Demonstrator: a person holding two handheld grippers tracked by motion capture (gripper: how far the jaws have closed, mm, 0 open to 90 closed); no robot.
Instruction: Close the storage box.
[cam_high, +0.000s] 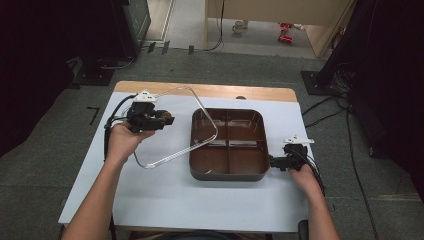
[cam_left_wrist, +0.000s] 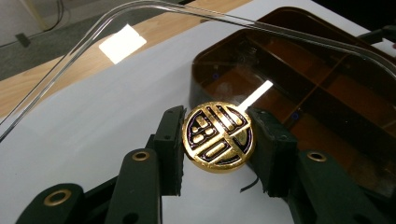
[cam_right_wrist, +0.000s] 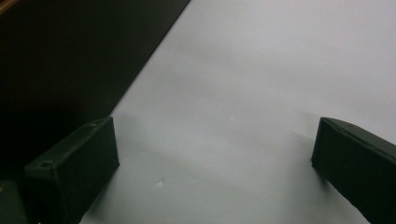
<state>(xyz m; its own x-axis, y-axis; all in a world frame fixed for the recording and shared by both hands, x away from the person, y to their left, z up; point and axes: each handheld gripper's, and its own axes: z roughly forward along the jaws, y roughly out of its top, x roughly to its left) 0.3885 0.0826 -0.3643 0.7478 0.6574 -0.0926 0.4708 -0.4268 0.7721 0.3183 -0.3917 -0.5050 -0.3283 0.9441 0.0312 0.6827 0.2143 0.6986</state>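
Clear plastic lid (cam_high: 177, 125) hangs tilted from the left claw (cam_left_wrist: 218, 137), which pinches its gold round knob (cam_left_wrist: 218, 136) between both jaws. Lid's far edge leans over the brown tray (cam_high: 228, 145) w/ four compartments on the tabletop (cam_high: 165, 195). Right claw (cam_high: 278, 162) rests spread beside the tray's right wall, nothing inside. To do the step well, I think: keep the pinch centred on the knob, hold the lid level, go slow. Lid's edges are hard to see, and whether it is coming off or going on I cannot tell.

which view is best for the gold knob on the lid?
Left gripper view: the gold knob sits close up between the left gripper jaws, emblem readable. High view shows it small at that gripper; right gripper view faces table.
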